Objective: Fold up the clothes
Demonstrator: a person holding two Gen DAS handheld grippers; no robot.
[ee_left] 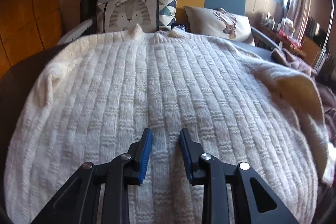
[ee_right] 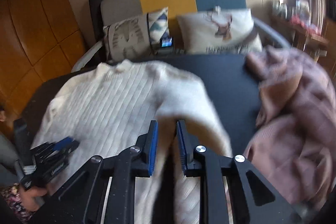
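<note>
Lying on a dark bed, cream sweater faces two cushions.

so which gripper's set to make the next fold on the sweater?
Right. The right gripper already pinches the cream sweater's side flap, lifted. The left gripper only rests on the middle.

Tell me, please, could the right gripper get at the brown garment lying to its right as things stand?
Probably not yet: the right gripper has the white sweater sleeve between its fingers. The brown garment lies uncovered on the bed, so after letting go, likely yes.
</note>
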